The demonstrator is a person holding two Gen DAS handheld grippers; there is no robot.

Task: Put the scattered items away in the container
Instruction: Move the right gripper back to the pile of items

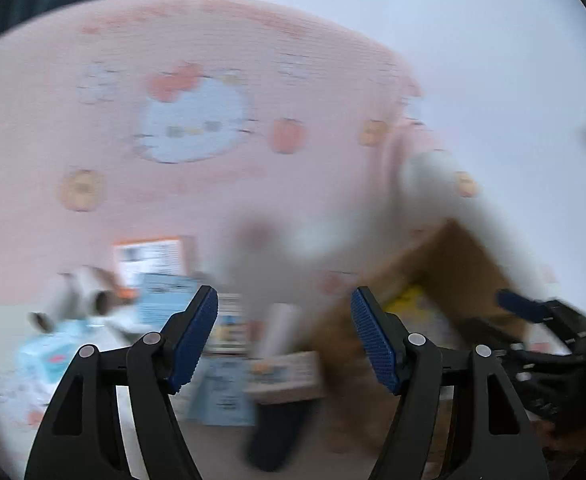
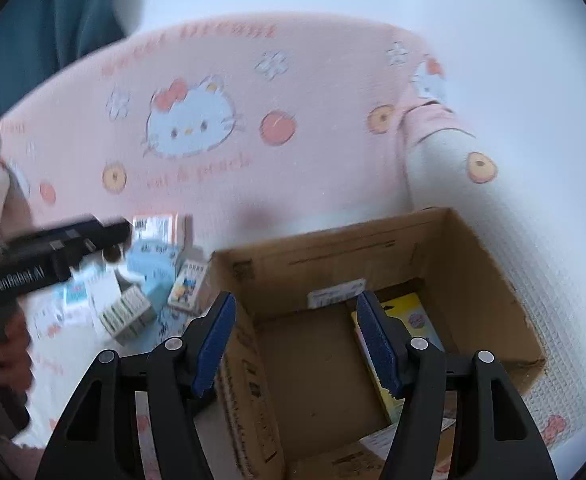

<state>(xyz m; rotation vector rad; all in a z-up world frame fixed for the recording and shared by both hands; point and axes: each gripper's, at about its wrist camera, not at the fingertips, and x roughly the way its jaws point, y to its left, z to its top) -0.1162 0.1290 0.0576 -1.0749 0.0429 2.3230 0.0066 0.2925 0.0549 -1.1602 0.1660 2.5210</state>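
While the left gripper (image 1: 284, 334) gapes empty, small cartons (image 2: 149, 280) lie scattered at centre left of the right wrist view: light, stiff, best pinched across narrow sides. Rightward, the right gripper (image 2: 295, 338), wide and empty, hangs above the cardboard box (image 2: 493, 280).

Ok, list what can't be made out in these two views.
- Left wrist view: motion blur smears the scattered boxes; labels unreadable.
- Right wrist view: the right gripper covers part of the cardboard box floor.
- Right wrist view: the left gripper is blurred; its fingertips can't be made out.
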